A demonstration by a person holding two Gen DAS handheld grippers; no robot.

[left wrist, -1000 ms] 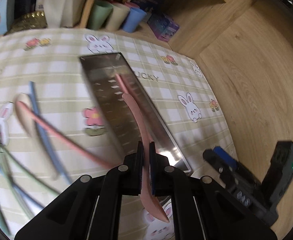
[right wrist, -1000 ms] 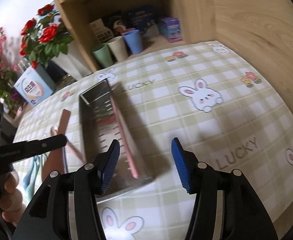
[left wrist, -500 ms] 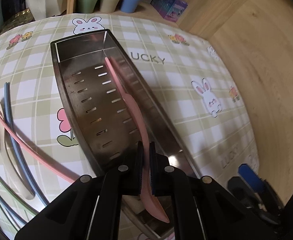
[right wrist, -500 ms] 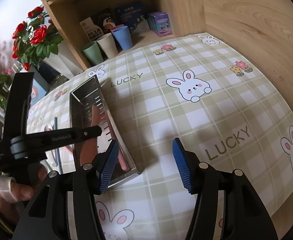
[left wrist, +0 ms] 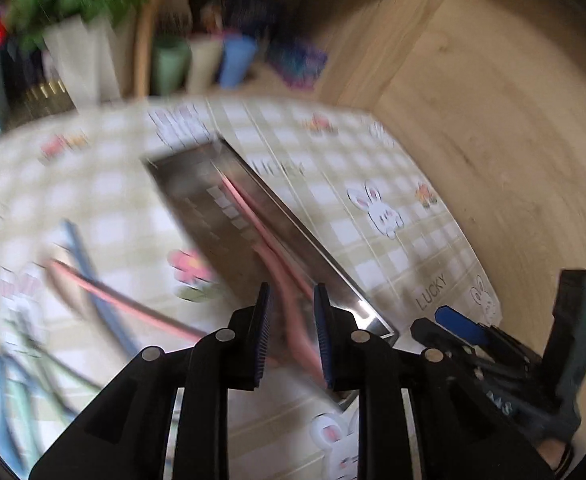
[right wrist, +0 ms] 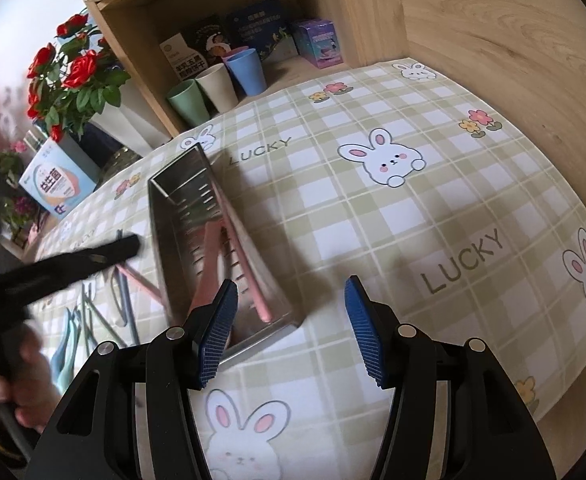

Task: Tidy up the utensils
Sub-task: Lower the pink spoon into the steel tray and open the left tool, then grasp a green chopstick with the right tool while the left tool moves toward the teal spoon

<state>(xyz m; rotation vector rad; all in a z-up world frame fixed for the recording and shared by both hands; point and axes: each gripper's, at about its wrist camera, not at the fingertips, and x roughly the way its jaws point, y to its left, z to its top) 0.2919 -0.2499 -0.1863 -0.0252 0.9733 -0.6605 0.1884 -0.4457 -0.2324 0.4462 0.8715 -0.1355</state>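
The checked tablecloth point(right wrist: 333, 216) bears the word "LUCKY" twice, once just beside the metal tray's point(right wrist: 161, 216) far end, once toward its right edge.

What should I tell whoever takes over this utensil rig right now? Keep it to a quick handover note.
Left gripper: jaws opening, nothing pinched; the pink spoon lies in the metal tray with a pink chopstick.
Right gripper: open, empty, hovering over the tablecloth near the tray's close end.
Done: two pink pieces are in the tray.
Left: the loose utensils on the cloth to the tray's left, pink, blue and green among them; blur hides the exact count.
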